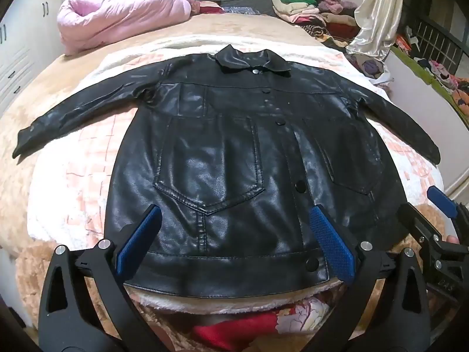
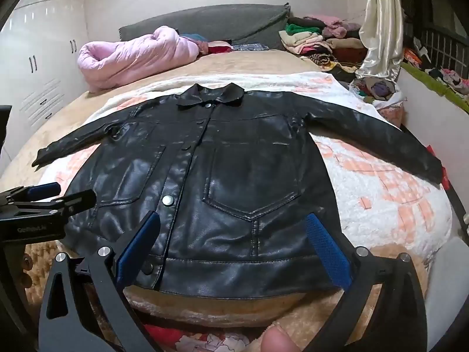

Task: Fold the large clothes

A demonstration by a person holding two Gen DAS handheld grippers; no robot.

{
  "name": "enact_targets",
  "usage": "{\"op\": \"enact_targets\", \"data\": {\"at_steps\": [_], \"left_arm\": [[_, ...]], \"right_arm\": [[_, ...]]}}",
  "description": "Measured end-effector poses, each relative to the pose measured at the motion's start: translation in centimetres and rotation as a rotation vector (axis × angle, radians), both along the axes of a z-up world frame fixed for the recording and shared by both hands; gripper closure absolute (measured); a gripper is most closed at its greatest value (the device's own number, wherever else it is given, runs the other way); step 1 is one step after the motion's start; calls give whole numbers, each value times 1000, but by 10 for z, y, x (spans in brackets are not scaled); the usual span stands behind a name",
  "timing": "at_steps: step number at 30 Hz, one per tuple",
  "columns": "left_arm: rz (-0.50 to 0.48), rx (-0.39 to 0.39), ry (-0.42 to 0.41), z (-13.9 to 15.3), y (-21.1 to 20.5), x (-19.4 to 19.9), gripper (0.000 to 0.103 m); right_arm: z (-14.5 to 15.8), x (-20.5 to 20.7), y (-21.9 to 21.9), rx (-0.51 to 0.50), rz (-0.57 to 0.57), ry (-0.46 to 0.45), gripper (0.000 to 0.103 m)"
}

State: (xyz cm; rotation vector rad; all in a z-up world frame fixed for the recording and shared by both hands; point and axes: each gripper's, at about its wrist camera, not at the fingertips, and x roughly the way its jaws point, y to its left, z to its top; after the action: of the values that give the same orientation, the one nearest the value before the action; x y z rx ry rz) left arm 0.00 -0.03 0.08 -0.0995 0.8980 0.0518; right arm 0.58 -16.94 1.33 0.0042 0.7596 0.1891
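A black leather jacket (image 1: 222, 152) lies flat, front up and buttoned, on a white and pink blanket (image 1: 88, 176), with both sleeves spread out and the collar at the far end. It also shows in the right wrist view (image 2: 234, 182). My left gripper (image 1: 234, 220) is open and empty, hovering over the jacket's hem on its left half. My right gripper (image 2: 231, 228) is open and empty over the hem on the right half. Each gripper shows at the edge of the other's view: the right one (image 1: 439, 205), the left one (image 2: 49, 193).
The blanket lies on a beige bed (image 2: 249, 61). A rolled pink quilt (image 1: 123, 17) lies at the far left. Piles of clothes (image 1: 316, 11) sit at the far right by a cream curtain (image 1: 378, 11). White wardrobes (image 2: 38, 58) stand at the left.
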Motion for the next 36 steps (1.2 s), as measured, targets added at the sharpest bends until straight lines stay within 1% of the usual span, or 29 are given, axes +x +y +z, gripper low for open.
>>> {"op": "enact_targets", "data": {"at_steps": [2,3,4,11,12,15,36], "left_arm": [[2,-2,1,0,-1,0,8],[-3,-12,2,0,1,1,8],[-3,-12,2,1,1,1,8],[-8,-7,-2,5,-5,6,8],[-3,-21,-1,3,2,0,8],[-3,-22,-4,2,2,-1,8],[-4,-26,-11,8,1,0,8]], "right_arm": [[2,-2,4,11,11,7,4],[3,0,-2,18,-22,3,4],[0,0,-6,18,-24,1,4],[3,0,-12,13,-17,2,4],[1,0,-11,10,-18,1,4],[5,-2,-6,-8,-19,-3,4],[7,-5,-3,-25,-13,-17,4]]}}
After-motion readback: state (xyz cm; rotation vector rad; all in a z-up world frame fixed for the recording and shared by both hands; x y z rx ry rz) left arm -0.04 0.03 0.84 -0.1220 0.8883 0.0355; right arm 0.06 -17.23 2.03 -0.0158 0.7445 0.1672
